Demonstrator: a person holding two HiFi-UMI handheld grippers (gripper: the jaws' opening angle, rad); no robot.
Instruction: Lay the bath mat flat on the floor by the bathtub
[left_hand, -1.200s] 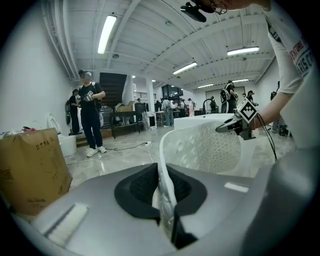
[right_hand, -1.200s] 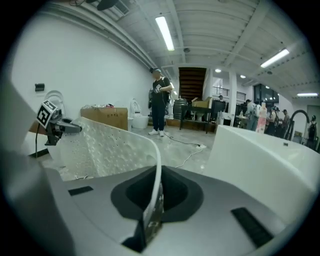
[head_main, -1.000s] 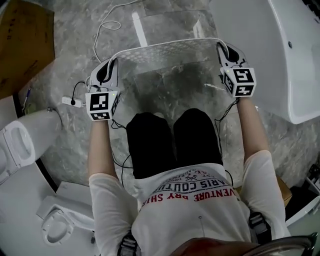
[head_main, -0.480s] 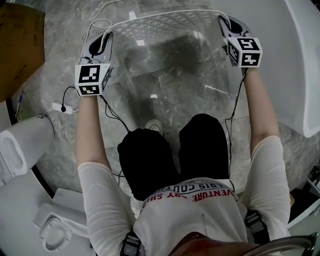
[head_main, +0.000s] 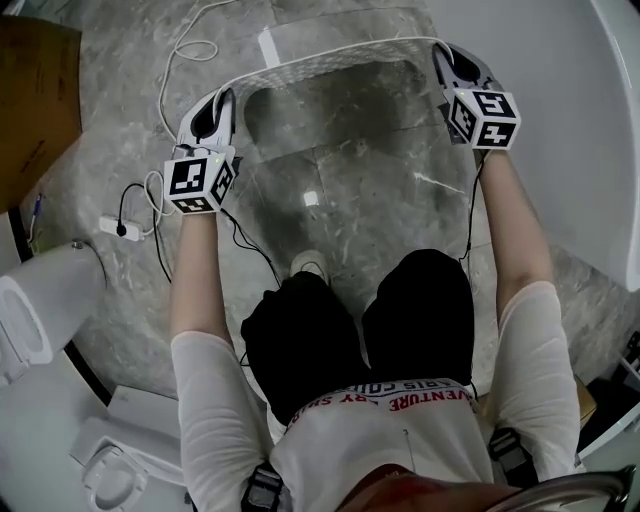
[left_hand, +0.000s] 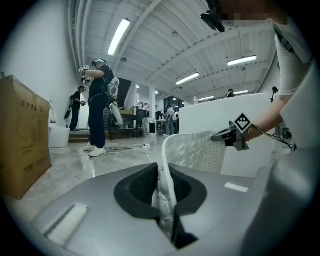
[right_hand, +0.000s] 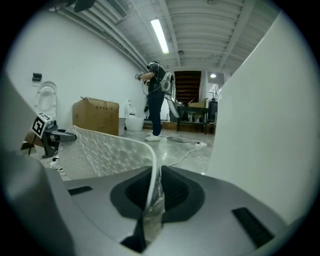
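Head view: a person leans over a grey stone floor (head_main: 120, 110) with both arms stretched forward, a gripper in each hand. A clear, bumpy bath mat (head_main: 340, 70) is stretched between them. Its upper edge runs from the left gripper (head_main: 222, 97) across to the right gripper (head_main: 450, 55), and the sheet hangs down toward the person's knees. The floor shows through it. Whether its lower edge touches the floor cannot be told. The white bathtub (head_main: 570, 110) stands just to the right of the mat, beside the right gripper. A cardboard box (head_main: 35, 100) and a toilet (head_main: 40, 300) lie off to the left, and a white cable (head_main: 185, 50) trails across the floor beyond the left gripper.

In the left gripper view, the jaws are clamped on one end of the mat's upper edge. In the right gripper view, the jaws pinch the other end the same way.
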